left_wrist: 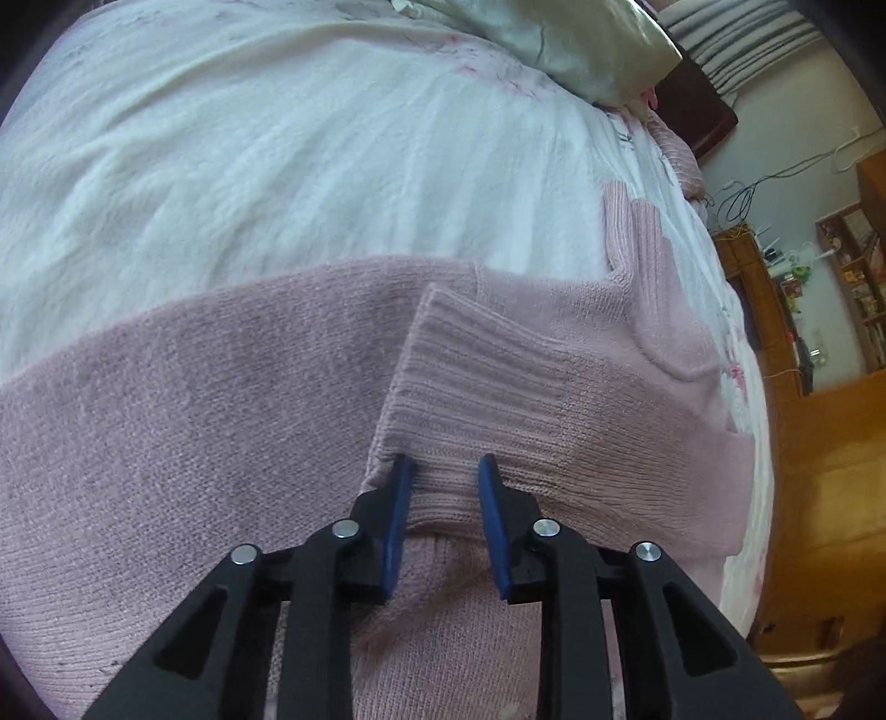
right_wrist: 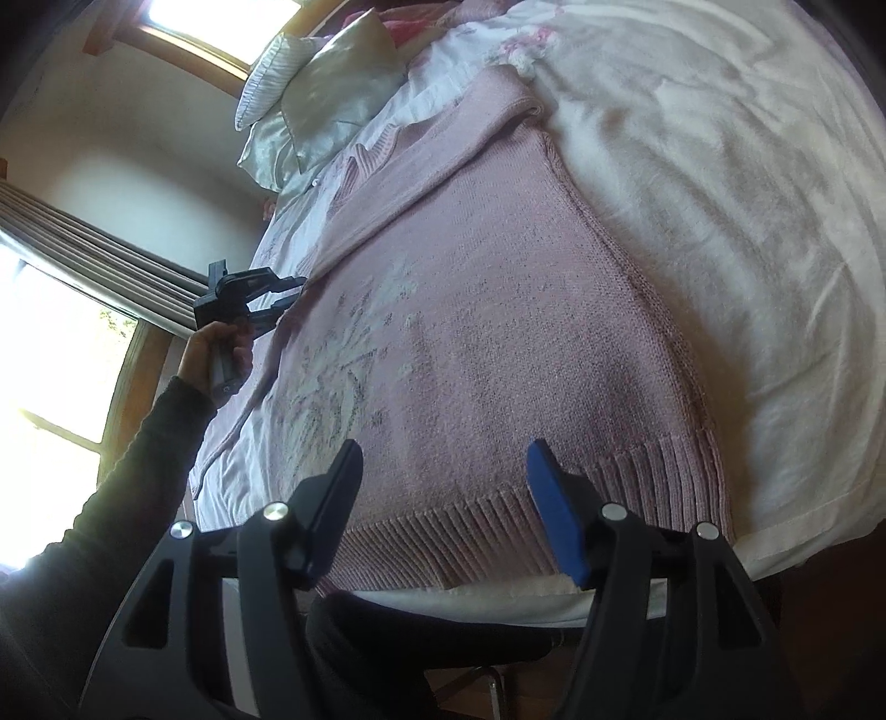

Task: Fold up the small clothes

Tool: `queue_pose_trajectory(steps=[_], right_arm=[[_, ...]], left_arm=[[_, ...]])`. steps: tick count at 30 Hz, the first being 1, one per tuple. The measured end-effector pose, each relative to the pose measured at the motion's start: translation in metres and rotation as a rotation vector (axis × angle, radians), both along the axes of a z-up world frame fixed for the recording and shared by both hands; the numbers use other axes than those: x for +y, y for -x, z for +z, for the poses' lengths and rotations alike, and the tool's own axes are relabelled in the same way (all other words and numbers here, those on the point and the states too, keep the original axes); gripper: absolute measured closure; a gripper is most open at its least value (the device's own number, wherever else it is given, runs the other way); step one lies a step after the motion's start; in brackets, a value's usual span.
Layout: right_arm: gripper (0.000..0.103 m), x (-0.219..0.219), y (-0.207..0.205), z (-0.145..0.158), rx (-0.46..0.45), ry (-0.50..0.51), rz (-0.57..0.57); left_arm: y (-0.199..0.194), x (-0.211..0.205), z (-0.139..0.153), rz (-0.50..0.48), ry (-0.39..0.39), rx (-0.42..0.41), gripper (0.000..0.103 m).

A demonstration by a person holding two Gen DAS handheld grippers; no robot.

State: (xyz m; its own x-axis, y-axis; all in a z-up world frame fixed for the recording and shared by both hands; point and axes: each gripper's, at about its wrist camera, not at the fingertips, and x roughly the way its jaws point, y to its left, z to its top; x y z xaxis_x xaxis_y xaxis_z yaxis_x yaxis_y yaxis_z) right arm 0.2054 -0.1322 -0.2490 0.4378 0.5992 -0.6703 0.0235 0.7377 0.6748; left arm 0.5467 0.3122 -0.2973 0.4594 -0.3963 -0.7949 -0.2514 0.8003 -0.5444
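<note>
Two hand-held grippers are being held spread: left hand-held gripper (left_wrist: 443, 471) at the soft, floppy sweater's (left_wrist: 194, 399) ribbed cuff (left_wrist: 470, 382), right hand-held gripper (right_wrist: 443, 471) above the hem (right_wrist: 470, 531).

The pink sweater (right_wrist: 498, 332) is matt knitted wool-like cloth, ribbed at its cuff (left_wrist: 470, 376) and hem (right_wrist: 554, 515). The white bedsheet (left_wrist: 277, 166) is soft crinkled cloth. At 1 o'clock a pillow (left_wrist: 598, 50) looks satiny, faintly glossy. The fingers (left_wrist: 401, 498) carry matt blue pads on black plastic with shiny metal pins (left_wrist: 545, 527). The wooden cabinet (left_wrist: 830, 443) looks smooth, varnished.
</note>
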Motion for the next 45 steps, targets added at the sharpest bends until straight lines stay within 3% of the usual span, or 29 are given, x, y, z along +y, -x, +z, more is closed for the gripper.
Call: queue_pose_trajectory(steps=[1, 2, 3, 4, 8, 11, 13, 16, 20, 22, 24, 25, 26, 27, 32, 35, 37, 41, 45], right_arm=[[0.040, 0.000, 0.001, 0.004, -0.005, 0.005, 0.004], [0.039, 0.001, 0.004, 0.008, -0.012, 0.004, 0.009], [0.038, 0.002, 0.007, 0.013, -0.024, 0.003, 0.010], [0.038, 0.004, 0.009, 0.016, -0.027, -0.009, 0.021], [0.037, 0.020, 0.017, 0.021, -0.026, -0.026, 0.068], [0.037, 0.042, 0.022, 0.027, -0.017, -0.033, 0.117], [0.036, 0.064, 0.024, 0.032, -0.022, -0.037, 0.157], [0.036, 0.091, 0.025, 0.039, -0.022, -0.042, 0.203], [0.036, 0.114, 0.034, 0.056, -0.046, -0.033, 0.229], [0.036, 0.119, 0.037, 0.061, -0.052, -0.016, 0.230], [0.036, 0.120, 0.039, 0.062, -0.045, -0.002, 0.222], [0.036, 0.120, 0.040, 0.061, -0.039, 0.001, 0.217], [0.035, 0.120, 0.041, 0.060, -0.032, 0.001, 0.213], [0.035, 0.120, 0.041, 0.059, -0.024, -0.001, 0.207], [0.035, 0.126, 0.041, 0.055, -0.007, -0.017, 0.213], [0.035, 0.129, 0.042, 0.056, -0.009, -0.020, 0.226], [0.035, 0.129, 0.042, 0.057, -0.013, -0.018, 0.232], [0.035, 0.119, 0.042, 0.057, -0.015, -0.025, 0.208], [0.035, 0.107, 0.040, 0.054, -0.004, -0.028, 0.183]], left_arm=[[0.015, 0.009, 0.012, 0.015, 0.043, -0.045, 0.058], [0.034, 0.020, 0.026, 0.034, 0.077, -0.101, 0.050], [0.057, 0.033, 0.039, 0.056, 0.088, -0.148, 0.037], [0.085, 0.049, 0.051, 0.090, 0.082, -0.184, 0.030], [0.211, 0.132, 0.081, 0.243, 0.055, -0.254, 0.025], [0.306, 0.208, 0.093, 0.430, -0.053, -0.260, 0.020], [0.351, 0.256, 0.087, 0.528, -0.098, -0.206, 0.020], [0.383, 0.309, 0.058, 0.622, -0.059, -0.102, 0.020], [0.380, 0.346, 0.018, 0.669, 0.034, -0.040, 0.020], [0.367, 0.346, 0.004, 0.652, 0.075, -0.032, 0.020], [0.353, 0.344, 0.001, 0.601, 0.062, -0.025, 0.022], [0.349, 0.343, 0.003, 0.587, 0.046, -0.025, 0.032], [0.345, 0.344, 0.005, 0.576, 0.040, -0.010, 0.050], [0.343, 0.345, 0.005, 0.564, 0.044, 0.018, 0.088], [0.337, 0.342, 0.022, 0.504, 0.014, 0.039, 0.095], [0.328, 0.353, 0.057, 0.513, 0.059, -0.043, 0.096], [0.310, 0.358, 0.098, 0.501, 0.047, -0.108, 0.096], [0.259, 0.341, 0.209, 0.447, -0.003, -0.291, 0.096], [0.205, 0.270, 0.318, 0.310, -0.083, -0.492, 0.096]])
